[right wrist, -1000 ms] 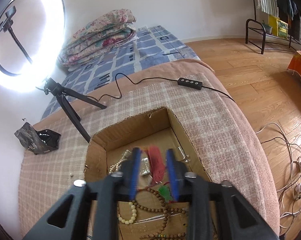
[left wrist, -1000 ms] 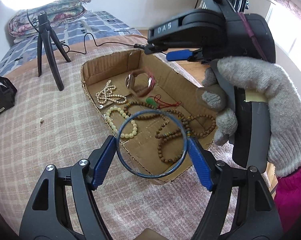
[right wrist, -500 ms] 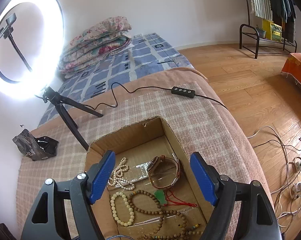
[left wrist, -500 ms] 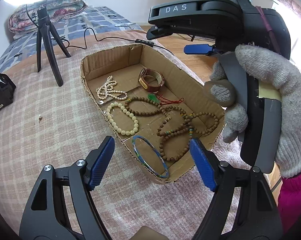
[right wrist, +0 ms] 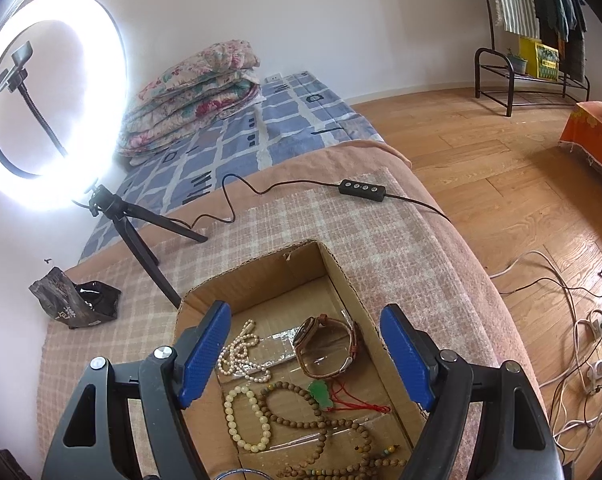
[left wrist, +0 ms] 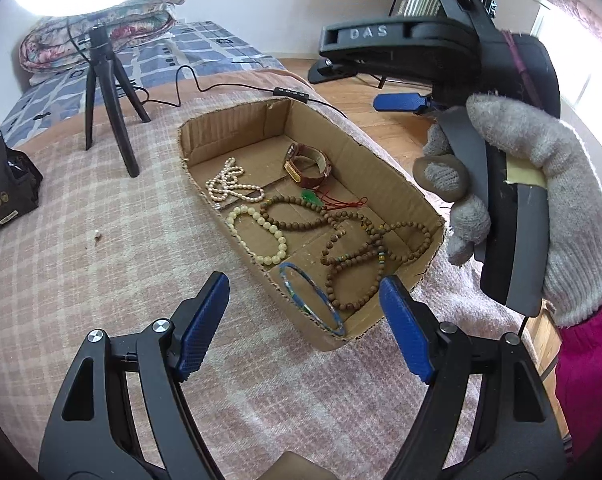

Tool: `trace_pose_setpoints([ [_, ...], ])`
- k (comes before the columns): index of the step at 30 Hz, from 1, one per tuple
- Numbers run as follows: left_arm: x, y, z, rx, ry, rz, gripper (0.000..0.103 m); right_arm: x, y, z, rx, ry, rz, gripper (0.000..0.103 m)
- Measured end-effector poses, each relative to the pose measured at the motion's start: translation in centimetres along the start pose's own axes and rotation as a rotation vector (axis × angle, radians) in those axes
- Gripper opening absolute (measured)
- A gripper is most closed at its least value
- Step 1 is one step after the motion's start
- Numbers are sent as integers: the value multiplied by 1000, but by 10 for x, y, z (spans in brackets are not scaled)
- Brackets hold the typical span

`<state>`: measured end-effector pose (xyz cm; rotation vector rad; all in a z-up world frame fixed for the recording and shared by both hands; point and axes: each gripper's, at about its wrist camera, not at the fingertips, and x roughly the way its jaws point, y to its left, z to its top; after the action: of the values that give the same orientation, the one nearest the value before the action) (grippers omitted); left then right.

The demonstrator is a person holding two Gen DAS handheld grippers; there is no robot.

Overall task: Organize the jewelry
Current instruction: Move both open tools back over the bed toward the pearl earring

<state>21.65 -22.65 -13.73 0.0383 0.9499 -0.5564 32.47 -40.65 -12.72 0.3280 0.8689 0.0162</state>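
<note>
The left hand-held gripper (left wrist: 303,326) hangs with its ribbed blue pads spread wide and nothing between them, just short of the near end of the shallow, ragged-edged cardboard tray (left wrist: 397,178) on the pink checked bed cover (left wrist: 101,248). The right hand-held gripper (right wrist: 305,354) is likewise splayed and bare above the tray; from the left wrist view only one of its blue pads shows, the rest masked by its black body and the grey knitted glove (left wrist: 541,184).

Inside the tray, the thin blue glass bangle (left wrist: 312,298) leans against the near left wall. The long brown wooden bead strand (left wrist: 355,258) lies looped beside it, cut off at the bottom edge of the right wrist view. Farther in lie the cream round-bead bracelet (left wrist: 257,236), small pearl string (left wrist: 229,188), green pendant on red cord (right wrist: 321,394) and brown leather-strapped watch (right wrist: 325,346).
</note>
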Motion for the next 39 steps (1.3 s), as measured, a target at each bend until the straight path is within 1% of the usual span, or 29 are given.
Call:
trace_pose_setpoints([
  [7,-30,18,-5,0,-35,38,80,-14,11,-3,-45,-15,-11,81],
  [10,-45,29,-11,-3,-49,65,80,-22,16,-4,-54,-24,-10,82],
  [17,-81,63,-36,-39,-56,135,80,-41,39,-11,-101,-39,7,84],
  [21,-103,78,-49,-62,-80,185,80,-50,55,-15,-128,-44,24,84],
  [24,-116,87,-59,-88,-89,205,80,-55,67,-18,-151,-45,32,84],
  [29,-137,95,-83,-82,-114,259,80,-62,91,-29,-208,-43,63,84],
  [34,-153,104,-116,-103,-107,304,80,-63,118,-47,-285,-51,96,84],
  [36,-157,108,-128,-113,-102,311,80,-61,131,-56,-325,-47,112,84],
  [39,-162,115,-146,-140,-125,304,79,-54,150,-70,-386,-48,139,84],
])
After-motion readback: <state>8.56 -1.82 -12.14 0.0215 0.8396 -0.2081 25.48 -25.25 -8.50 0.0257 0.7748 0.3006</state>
